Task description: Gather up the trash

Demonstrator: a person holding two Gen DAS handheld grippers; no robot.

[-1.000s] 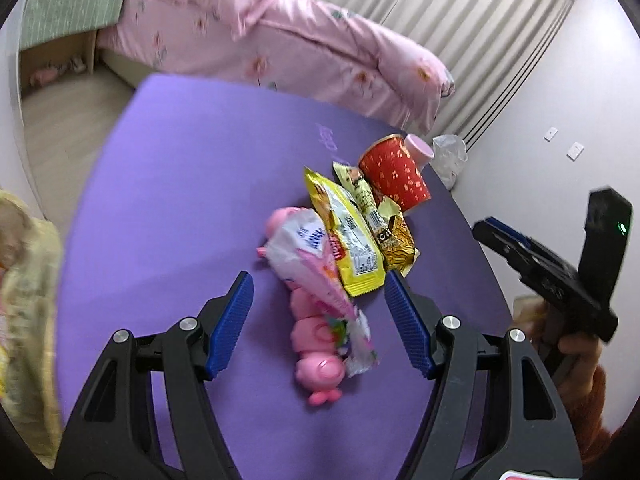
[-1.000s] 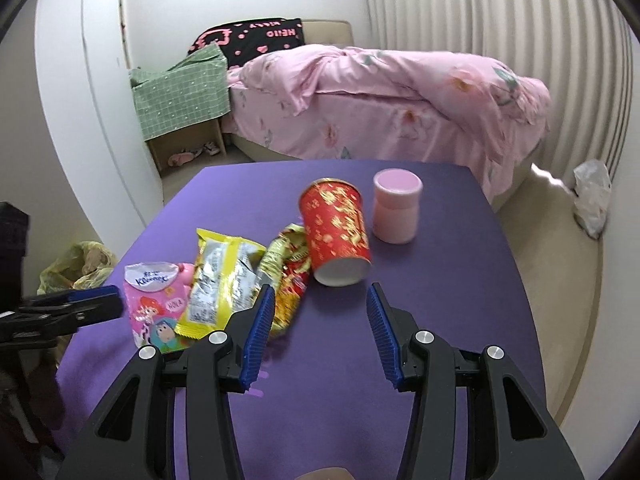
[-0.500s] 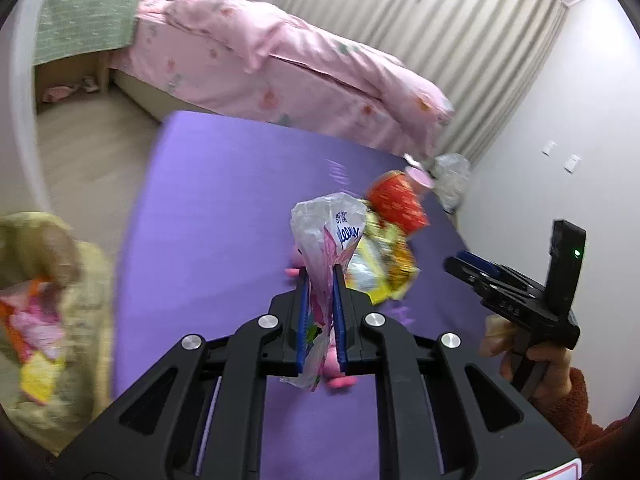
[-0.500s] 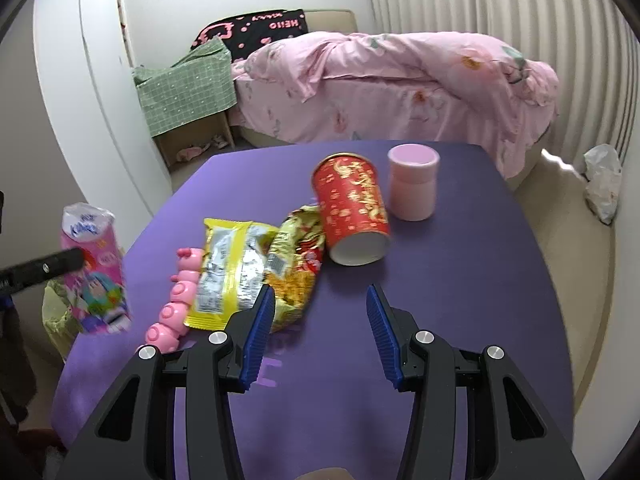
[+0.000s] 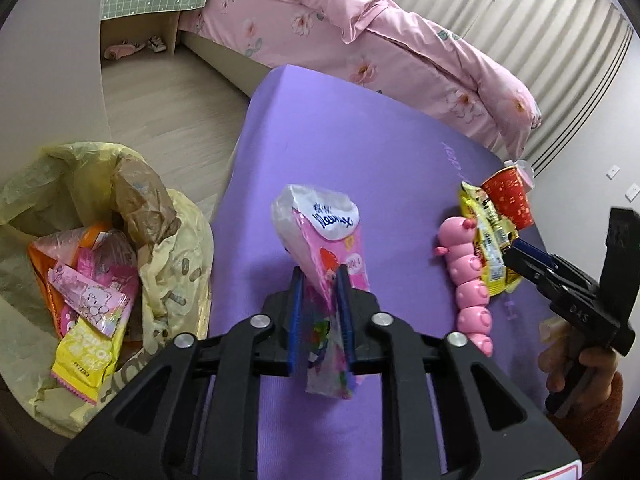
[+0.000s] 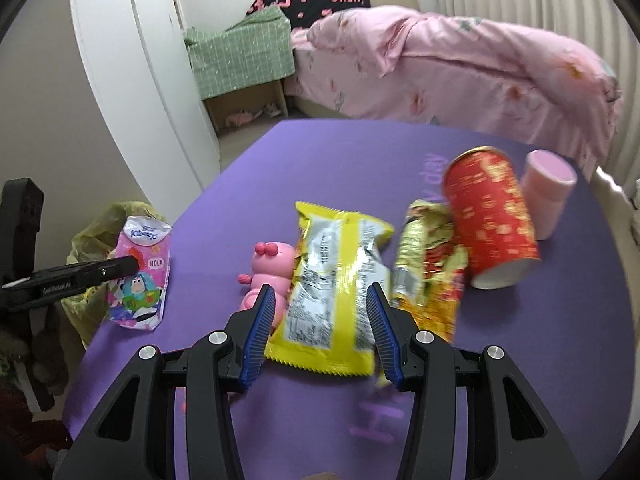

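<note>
While the left gripper (image 5: pixel 320 312) (opening) pinches the tissue pack (image 5: pixel 320 240), right gripper (image 6: pixel 320 320) gapes, blurred.

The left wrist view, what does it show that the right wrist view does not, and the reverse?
Only the left wrist view looks into the yellow trash bag, with wrappers already inside, and shows the left claw, its jaws opening, around the pink Kleenex pack.

Only the right wrist view shows the open right claw straddling the yellow snack bag, and the pink lidded cup whole.

Both show the purple table, the pink caterpillar toy, the red paper cup and the pink bedding.
</note>
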